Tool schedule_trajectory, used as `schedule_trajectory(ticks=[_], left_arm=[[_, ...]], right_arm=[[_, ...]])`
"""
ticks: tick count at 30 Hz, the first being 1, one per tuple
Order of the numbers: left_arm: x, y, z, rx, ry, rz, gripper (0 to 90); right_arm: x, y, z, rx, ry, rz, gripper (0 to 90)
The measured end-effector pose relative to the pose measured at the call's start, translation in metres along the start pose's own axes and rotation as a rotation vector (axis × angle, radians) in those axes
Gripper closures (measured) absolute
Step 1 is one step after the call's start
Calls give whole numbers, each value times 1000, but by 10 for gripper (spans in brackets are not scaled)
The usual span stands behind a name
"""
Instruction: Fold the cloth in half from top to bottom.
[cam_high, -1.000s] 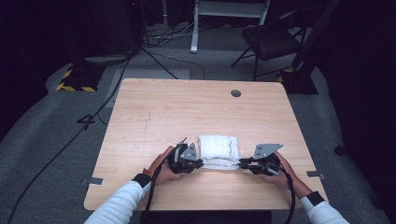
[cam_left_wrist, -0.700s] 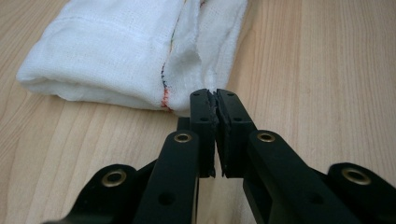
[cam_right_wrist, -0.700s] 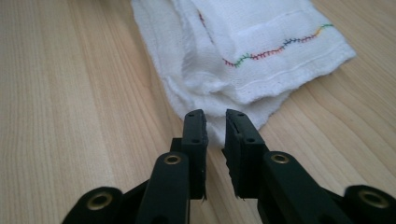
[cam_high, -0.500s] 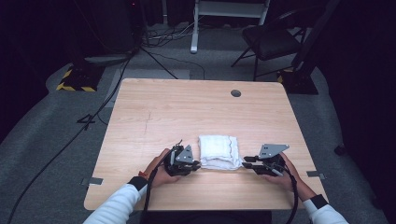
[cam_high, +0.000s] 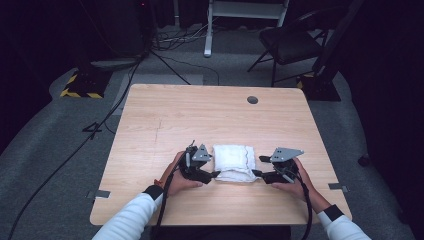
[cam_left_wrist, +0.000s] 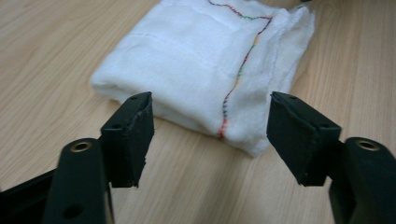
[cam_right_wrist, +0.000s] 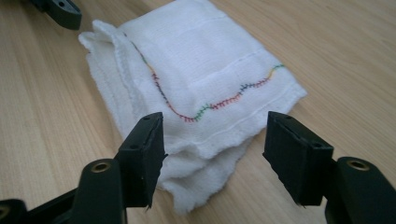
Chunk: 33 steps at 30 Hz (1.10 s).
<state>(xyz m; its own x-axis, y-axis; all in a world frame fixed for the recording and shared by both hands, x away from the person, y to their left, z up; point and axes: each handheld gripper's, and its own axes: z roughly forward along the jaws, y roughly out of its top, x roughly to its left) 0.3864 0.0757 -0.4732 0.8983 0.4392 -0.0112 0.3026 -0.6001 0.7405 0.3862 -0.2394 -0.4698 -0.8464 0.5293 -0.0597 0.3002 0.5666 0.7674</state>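
Folded white cloth (cam_high: 234, 162) lies near bench (cam_high: 200, 115) front edge, bare wood beyond, long axis front-to-back. Left hand-held gripper (cam_high: 216, 174) and right hand-held gripper (cam_high: 256, 173) flank it, jaws just opened, released.

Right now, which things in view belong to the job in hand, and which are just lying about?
In the job:
- folded white cloth on the table
- left gripper, open, beside it
- right gripper, open, beside it

Lying about:
- black chair
- floor cables

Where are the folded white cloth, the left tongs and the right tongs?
folded white cloth (cam_high: 234, 161), high view, middle of its top layer
left tongs (cam_left_wrist: 210, 135), left gripper view, midway between the tips
right tongs (cam_right_wrist: 215, 144), right gripper view, midway between the tips
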Motion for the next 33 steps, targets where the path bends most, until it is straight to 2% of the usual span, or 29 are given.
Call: schedule_trajectory(ticks=[5, 9, 12, 19, 26, 28, 33], left_arm=[[-7, 1, 14, 48, -2, 22, 297], [-7, -2, 21, 81, 3, 9, 283], [-6, -5, 25, 102, 20, 16, 290], [1, -7, 28, 84, 33, 3, 316], [15, -6, 30, 77, 58, -27, 308], [26, -6, 31, 77, 58, -52, 302], [39, -7, 29, 84, 88, -80, 280]], right_arm=[[7, 0, 11, 38, 13, -15, 381], [8, -2, 20, 75, 26, 2, 389], [6, -4, 25, 82, 26, 11, 378], [-2, 0, 33, 92, 35, 23, 341], [-10, 7, 43, 90, 14, 38, 346], [-16, 12, 50, 90, 7, 52, 346], [-24, 19, 60, 83, -8, 68, 348]])
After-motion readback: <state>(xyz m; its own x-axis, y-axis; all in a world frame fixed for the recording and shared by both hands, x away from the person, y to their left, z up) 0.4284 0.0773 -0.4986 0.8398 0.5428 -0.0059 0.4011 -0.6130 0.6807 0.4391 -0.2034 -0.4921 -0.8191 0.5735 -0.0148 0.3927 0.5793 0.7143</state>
